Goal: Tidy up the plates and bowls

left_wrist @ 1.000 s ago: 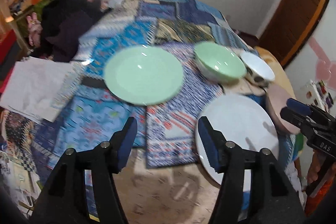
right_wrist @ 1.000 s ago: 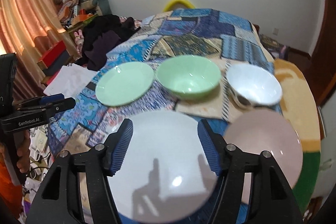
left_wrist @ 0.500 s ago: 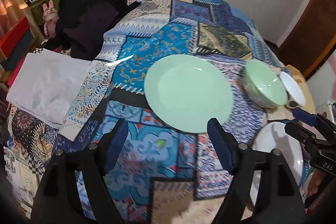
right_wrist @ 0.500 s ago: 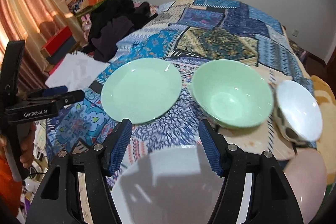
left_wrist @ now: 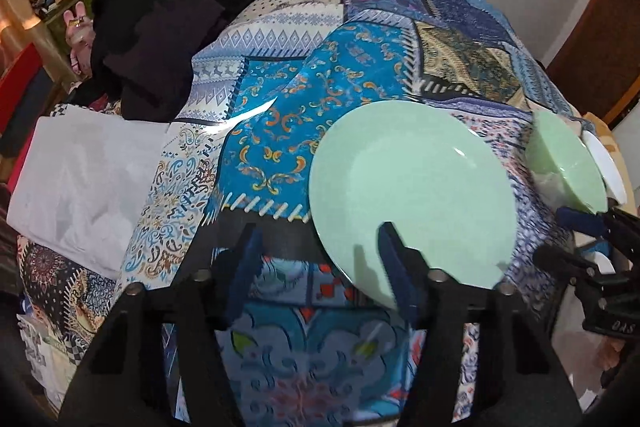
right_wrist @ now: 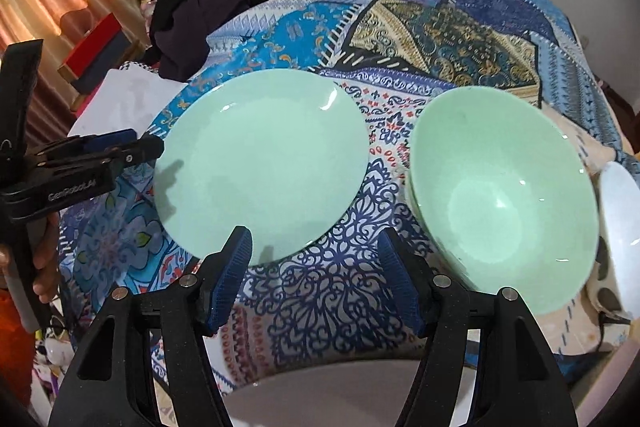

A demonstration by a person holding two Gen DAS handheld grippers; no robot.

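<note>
A pale green plate (left_wrist: 412, 195) (right_wrist: 260, 163) lies on the patchwork cloth. My left gripper (left_wrist: 320, 267) hangs over its near left rim. Its jaws are closing with the rim between them, one finger over the plate and one over the cloth, and the pads do not press on it. In the right wrist view the left gripper (right_wrist: 120, 151) reaches in at the plate's left edge. My right gripper (right_wrist: 316, 267) is open over bare cloth between the green plate and a green bowl (right_wrist: 504, 195), holding nothing. A white bowl (right_wrist: 618, 211) stands right of the green bowl. A white plate (right_wrist: 320, 391) lies under the right gripper.
A heap of black clothes (left_wrist: 160, 27) and a white folded sheet (left_wrist: 84, 183) lie at the left of the cloth. A red box (right_wrist: 100, 47) and clutter stand beyond the left edge. A person's hand (right_wrist: 44, 267) holds the left gripper's handle.
Both grippers moved forward and down toward the green plate, which now looms larger. The white plate slid out of the left view. The left jaws widened, then narrowed.
</note>
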